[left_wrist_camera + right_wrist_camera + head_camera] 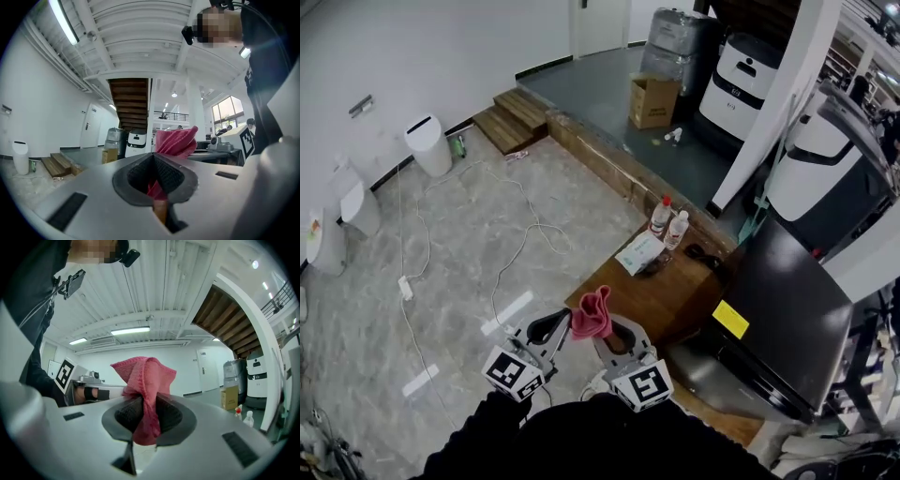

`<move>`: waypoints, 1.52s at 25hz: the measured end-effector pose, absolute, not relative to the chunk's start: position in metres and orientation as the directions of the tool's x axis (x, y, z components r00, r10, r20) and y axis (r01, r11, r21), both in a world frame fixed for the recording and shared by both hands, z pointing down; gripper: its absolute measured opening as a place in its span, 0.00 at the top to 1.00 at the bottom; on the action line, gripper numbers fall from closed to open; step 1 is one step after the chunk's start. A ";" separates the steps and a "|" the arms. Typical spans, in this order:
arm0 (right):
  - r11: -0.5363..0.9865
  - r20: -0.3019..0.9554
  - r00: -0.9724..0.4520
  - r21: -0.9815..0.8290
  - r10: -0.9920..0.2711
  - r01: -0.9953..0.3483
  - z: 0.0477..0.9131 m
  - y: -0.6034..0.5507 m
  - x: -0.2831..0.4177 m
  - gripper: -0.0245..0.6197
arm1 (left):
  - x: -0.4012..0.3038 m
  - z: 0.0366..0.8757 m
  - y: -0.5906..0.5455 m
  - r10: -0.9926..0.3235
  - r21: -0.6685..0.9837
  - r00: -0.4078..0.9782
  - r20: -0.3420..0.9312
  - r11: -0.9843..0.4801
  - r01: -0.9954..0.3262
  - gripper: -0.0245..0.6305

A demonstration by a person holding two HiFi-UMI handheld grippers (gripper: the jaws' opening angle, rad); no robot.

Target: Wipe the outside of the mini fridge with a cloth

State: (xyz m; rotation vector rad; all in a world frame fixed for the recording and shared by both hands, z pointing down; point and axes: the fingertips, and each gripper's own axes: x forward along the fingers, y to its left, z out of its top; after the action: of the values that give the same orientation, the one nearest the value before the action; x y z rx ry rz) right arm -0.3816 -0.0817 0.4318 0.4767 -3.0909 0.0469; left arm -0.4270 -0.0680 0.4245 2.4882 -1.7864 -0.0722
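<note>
Left gripper (558, 326) and right gripper (609, 335) both clamp the pink cloth (592, 314) (bunched up between them) over the wooden table (670, 292), near the black mini fridge (787, 323).

Left gripper (562, 322) and right gripper (607, 330) side by side, both clamped on cloth (592, 311)

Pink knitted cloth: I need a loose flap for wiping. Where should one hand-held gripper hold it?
Probably the bunched lower fold of the pink knitted cloth, coming from below like the right hand-held gripper: the crumpled top then stands free above the jaws.
</note>
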 end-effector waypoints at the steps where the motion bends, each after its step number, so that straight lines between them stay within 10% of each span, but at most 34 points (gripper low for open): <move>1: 0.956 0.012 -0.957 -0.026 -0.291 -0.291 0.427 -0.091 -0.389 0.85 | -0.435 0.420 -0.077 -0.950 0.084 0.312 0.001 -0.311 -0.947 0.95; 19: 0.711 -0.076 -0.715 -0.219 -0.695 -0.668 0.427 -0.295 -0.368 0.85 | -0.429 0.414 -0.301 -0.772 0.044 0.632 -0.066 -0.635 -0.772 0.95; 27: 0.337 -0.046 -0.347 -0.389 -0.937 -0.857 0.428 -0.379 -0.313 0.86 | -0.388 0.410 -0.398 -0.500 0.060 0.864 -0.057 -0.866 -0.497 0.95; 38: -0.089 -0.065 0.158 -0.598 -0.985 -0.797 0.431 -0.418 -0.219 0.86 | -0.317 0.390 -0.447 -0.195 0.046 0.974 -0.112 -0.980 -0.191 0.95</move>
State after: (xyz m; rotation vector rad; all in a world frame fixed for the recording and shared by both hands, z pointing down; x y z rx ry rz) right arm -0.2186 -0.4177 0.4305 2.7167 -2.3662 0.6876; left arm -0.3172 -0.4471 0.3902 3.0867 -0.3021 -0.1804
